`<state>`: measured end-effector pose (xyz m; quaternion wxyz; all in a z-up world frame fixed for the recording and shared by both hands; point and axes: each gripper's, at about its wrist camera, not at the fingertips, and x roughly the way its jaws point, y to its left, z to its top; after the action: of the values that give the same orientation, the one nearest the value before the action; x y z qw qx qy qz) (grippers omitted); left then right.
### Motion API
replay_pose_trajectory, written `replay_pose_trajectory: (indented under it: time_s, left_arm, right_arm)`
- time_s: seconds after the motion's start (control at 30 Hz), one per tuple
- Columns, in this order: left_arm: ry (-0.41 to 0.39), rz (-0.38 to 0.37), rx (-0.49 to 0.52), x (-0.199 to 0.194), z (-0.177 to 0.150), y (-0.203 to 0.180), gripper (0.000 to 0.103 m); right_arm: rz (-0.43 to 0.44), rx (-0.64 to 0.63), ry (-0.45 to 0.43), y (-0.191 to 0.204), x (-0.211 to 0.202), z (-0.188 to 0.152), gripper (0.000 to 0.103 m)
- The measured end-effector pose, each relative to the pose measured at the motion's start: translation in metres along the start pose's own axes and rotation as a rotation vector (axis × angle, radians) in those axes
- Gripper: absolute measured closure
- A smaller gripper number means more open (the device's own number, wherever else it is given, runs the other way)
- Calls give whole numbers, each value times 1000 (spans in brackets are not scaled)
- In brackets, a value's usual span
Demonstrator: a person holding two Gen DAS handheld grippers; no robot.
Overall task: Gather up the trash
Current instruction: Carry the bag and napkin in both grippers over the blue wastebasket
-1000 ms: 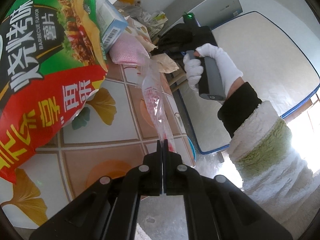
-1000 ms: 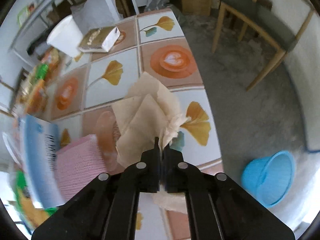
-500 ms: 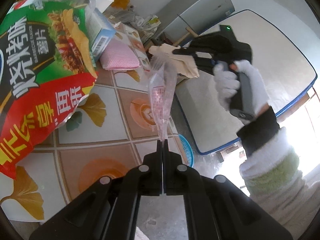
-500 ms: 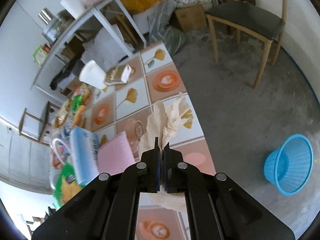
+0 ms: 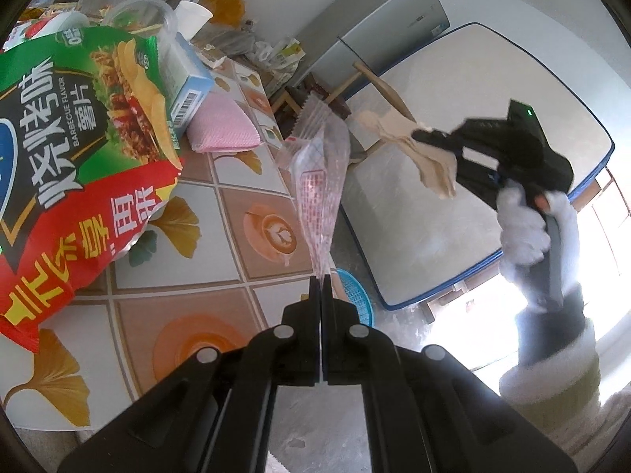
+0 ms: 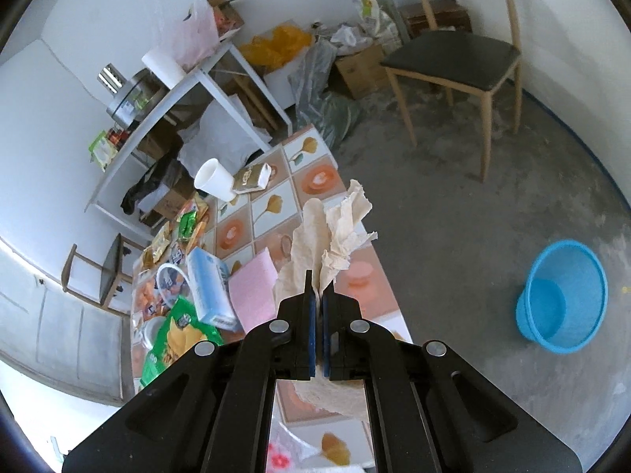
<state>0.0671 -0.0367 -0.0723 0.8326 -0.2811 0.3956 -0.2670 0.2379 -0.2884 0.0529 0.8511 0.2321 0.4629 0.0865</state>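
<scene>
My left gripper (image 5: 320, 282) is shut on a clear plastic wrapper (image 5: 318, 173) with red print, which stands up from the jaws above the tiled table (image 5: 189, 276). My right gripper (image 6: 318, 285) is shut on a crumpled beige paper napkin (image 6: 331, 232), held in the air over the table's edge. In the left wrist view the right gripper (image 5: 424, 134) shows at the right, in a white-gloved hand (image 5: 520, 224), with the napkin (image 5: 430, 165) hanging from it. A blue basket (image 6: 562, 299) stands on the floor to the right; its rim (image 5: 355, 295) peeks out beside the table.
On the table lie a big red-green chip bag (image 5: 79, 157), a blue-white carton (image 5: 189, 82), a pink cloth (image 5: 223, 128), a white cup (image 6: 215, 179) and several snack packs. A wooden chair (image 6: 457, 59), a white shelf (image 6: 177, 90) and a leaning mattress (image 5: 453, 181) stand around.
The right gripper lifted the napkin off the table and carried it up and away to the right. The left gripper rose a little with the wrapper.
</scene>
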Motion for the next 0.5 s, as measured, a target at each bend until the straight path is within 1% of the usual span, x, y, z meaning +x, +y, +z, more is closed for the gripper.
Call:
replay_pose_trajectory:
  time_s: [0.17,0.5]
  left_arm:
    - [-2,-4,6,-3,-1,-2,103]
    - [-1,-14,20,-3,0,-5,103]
  right_arm:
    - [6,34,-7,-9,-11,-18,102]
    - [19,88,-10,-25,-25,-40,102]
